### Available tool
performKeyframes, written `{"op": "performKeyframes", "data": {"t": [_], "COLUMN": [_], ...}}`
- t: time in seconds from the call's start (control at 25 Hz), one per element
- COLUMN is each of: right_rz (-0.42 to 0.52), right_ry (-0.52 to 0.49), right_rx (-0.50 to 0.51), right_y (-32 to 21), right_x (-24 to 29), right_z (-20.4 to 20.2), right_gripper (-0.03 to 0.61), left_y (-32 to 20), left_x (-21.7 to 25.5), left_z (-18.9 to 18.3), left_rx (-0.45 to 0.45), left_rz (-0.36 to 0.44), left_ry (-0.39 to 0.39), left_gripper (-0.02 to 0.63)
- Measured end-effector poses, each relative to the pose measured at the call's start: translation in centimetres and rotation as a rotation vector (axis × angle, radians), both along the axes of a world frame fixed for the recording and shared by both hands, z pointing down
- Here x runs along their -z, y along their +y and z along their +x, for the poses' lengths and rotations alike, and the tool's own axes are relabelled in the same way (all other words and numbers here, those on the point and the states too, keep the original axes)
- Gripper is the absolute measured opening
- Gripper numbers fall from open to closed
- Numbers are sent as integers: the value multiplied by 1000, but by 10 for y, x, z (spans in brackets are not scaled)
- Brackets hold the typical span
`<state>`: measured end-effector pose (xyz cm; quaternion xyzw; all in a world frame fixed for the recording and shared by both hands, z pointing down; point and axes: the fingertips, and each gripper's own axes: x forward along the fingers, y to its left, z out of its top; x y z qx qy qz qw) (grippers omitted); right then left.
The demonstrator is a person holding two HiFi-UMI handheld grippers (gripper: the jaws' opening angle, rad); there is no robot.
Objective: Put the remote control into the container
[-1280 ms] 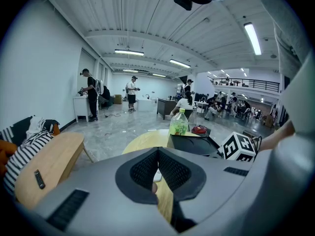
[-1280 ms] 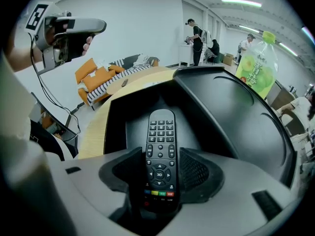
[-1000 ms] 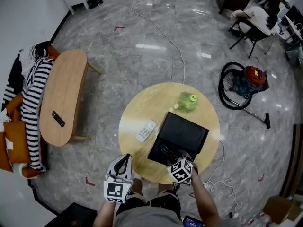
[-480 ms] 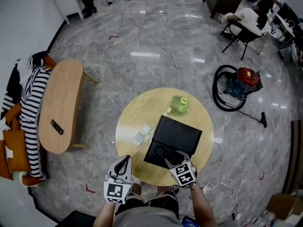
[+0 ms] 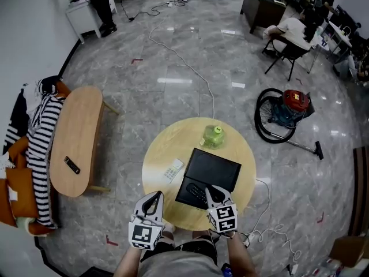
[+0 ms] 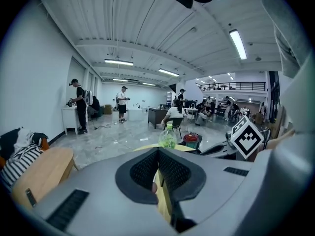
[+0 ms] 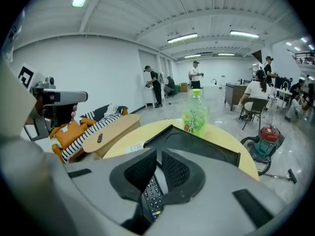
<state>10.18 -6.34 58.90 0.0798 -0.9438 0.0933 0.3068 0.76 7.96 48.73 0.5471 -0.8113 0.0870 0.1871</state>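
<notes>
The black remote control (image 5: 196, 193) lies in the near left corner of the black container (image 5: 222, 166) on the round wooden table (image 5: 167, 149). My right gripper (image 5: 212, 189) hovers just above the container's near edge. Its jaws have just been closing and now stand almost together, with nothing between them. In the right gripper view the remote control (image 7: 153, 200) shows below the right gripper (image 7: 158, 154), apart from the pads. My left gripper (image 5: 154, 196) is shut and empty at the table's near left edge. The left gripper (image 6: 158, 154) faces across the table.
A white remote (image 5: 173, 169) lies on the table left of the container. A green bottle (image 5: 213, 136) stands behind it. A wooden bench (image 5: 78, 137) with a small dark remote (image 5: 72, 165) stands to the left, and a vacuum cleaner (image 5: 288, 111) to the right. Cables cross the floor.
The right gripper has lifted off the black remote control and drawn back toward me, and its jaws have closed. The remote control stays in the container. The left gripper rose slightly.
</notes>
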Motion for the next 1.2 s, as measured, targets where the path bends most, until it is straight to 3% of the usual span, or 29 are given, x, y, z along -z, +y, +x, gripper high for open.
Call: {"op": "performKeyframes", "data": {"t": [0.16,0.56,1.2], "right_rz": [26,83,141], "right_ry": [-82,-256,-337], "right_rx": [-25,-83,-130], "right_y": [-2,2,15], "right_x": [30,106,151], "right_z": [-4,-3,14], "right_gripper": [17,9,9], "left_y": [-2,-6,-3], "left_x": [18,67,87], "left_z": [2,5,8], "left_rx": [-11,-59,-123], "left_rz": [50,121,155], "left_ry": [6,-72,-121], "left_gripper": [8,8,8]}}
